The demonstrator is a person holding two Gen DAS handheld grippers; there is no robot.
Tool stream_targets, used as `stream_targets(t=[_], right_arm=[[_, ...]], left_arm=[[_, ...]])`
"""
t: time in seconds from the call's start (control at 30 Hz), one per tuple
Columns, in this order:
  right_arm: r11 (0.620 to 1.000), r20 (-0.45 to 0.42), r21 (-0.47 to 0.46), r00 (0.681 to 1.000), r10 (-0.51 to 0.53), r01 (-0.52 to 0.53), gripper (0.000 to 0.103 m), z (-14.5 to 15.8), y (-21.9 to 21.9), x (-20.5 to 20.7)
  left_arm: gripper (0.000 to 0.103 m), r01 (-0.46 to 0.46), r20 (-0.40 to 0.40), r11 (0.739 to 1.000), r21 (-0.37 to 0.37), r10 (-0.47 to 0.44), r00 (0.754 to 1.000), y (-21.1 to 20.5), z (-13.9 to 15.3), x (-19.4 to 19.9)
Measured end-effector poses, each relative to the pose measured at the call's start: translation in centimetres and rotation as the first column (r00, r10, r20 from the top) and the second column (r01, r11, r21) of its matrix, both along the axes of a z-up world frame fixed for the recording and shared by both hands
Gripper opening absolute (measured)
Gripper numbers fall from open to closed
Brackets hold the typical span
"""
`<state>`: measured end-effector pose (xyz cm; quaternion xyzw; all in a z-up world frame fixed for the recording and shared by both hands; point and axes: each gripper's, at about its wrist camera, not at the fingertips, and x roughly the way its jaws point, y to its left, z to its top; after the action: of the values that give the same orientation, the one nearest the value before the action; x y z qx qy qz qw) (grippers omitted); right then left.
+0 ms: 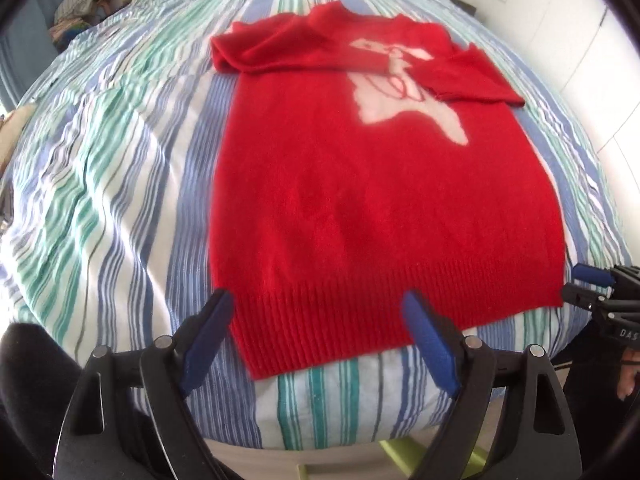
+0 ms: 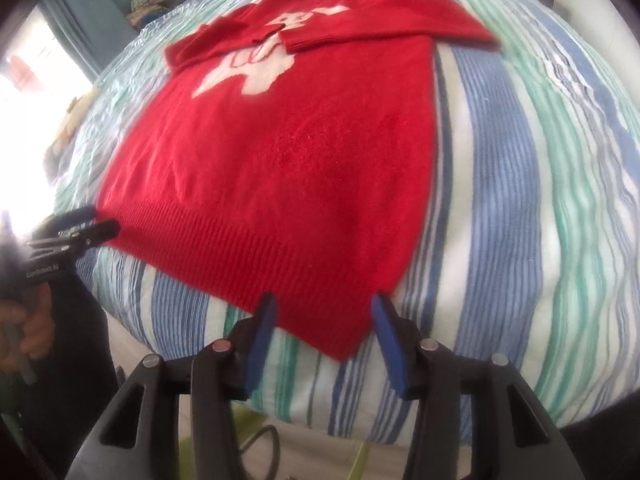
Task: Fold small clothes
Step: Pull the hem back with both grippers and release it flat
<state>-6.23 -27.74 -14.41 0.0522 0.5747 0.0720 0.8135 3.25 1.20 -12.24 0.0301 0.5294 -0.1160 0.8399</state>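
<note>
A red knit sweater (image 1: 360,184) with a white figure on its chest lies flat on the striped bed, both sleeves folded across the chest, ribbed hem toward me. It also shows in the right wrist view (image 2: 272,168). My left gripper (image 1: 318,300) is open, its blue pads on either side of the hem's left corner. My right gripper (image 2: 323,308) is open, straddling the hem's right corner. The right gripper shows in the left wrist view (image 1: 592,288) at the hem's right corner. The left gripper shows in the right wrist view (image 2: 86,226) at the hem's left corner.
The striped blue, green and white bedcover (image 1: 120,184) spreads around the sweater. A pile of folded clothes (image 1: 86,4) sits at the far left by the wall. The bed's near edge runs just below the hem, with floor and a green object (image 1: 396,450) beneath.
</note>
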Motion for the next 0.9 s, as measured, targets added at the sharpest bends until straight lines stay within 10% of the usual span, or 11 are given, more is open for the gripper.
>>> stream_targets(t=[0.17,0.47,0.9], right_arm=[[0.997,0.023,-0.058,0.999,-0.046,0.047,0.055,1.6,-1.7,-1.2],[0.995,0.114,-0.086,0.992,-0.048,0.058,0.055,4.6,-1.1,0.9],[0.953,0.331,-0.286,0.922,0.200,-0.104,0.072,8.9,1.1,9.1]], left_arm=[[0.095,-0.061,0.138,0.998,-0.025,0.064,0.988,1.1,2.5,1.6],[0.095,-0.056,0.151,0.997,-0.044,0.062,0.987,0.6,2.1,0.8],[0.095,-0.077,0.255,0.996,-0.039,0.085,0.963,0.6,0.5,0.0]])
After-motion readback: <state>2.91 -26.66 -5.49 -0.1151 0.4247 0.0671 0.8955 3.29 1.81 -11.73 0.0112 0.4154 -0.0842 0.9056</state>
